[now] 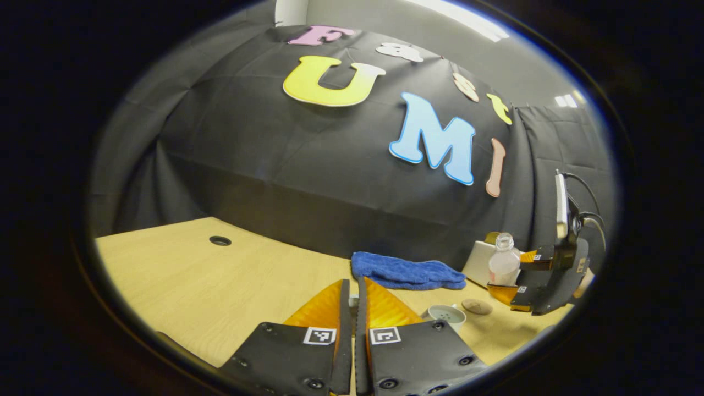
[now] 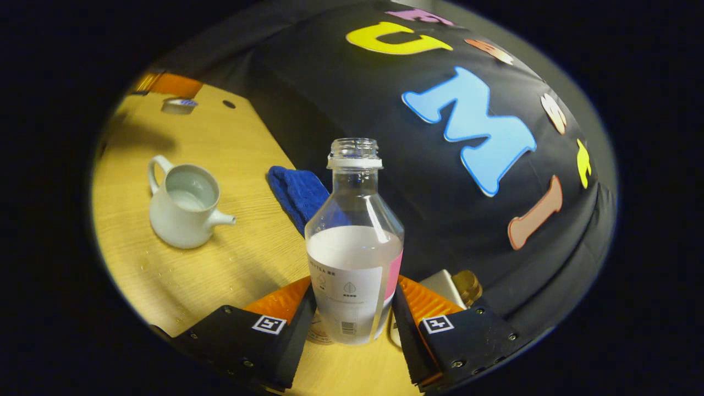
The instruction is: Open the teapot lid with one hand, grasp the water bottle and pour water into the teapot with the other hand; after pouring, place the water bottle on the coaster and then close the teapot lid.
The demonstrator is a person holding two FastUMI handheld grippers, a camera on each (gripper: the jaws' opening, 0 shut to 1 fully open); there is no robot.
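Clear plastic bottle (image 2: 355,242), capless and partly full, stands centre frame between the right gripper (image 2: 352,319) fingers, gap on each side; likely light, slick, squashy, best gripped at the label. Left gripper (image 1: 353,308) nearly closed, contents unclear. Teapot (image 2: 184,206) lidless, left

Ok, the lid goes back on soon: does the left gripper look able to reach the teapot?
Probably yes. The teapot sits open just right of the left gripper, bare table between them; the bottle is farther back, out of the way.
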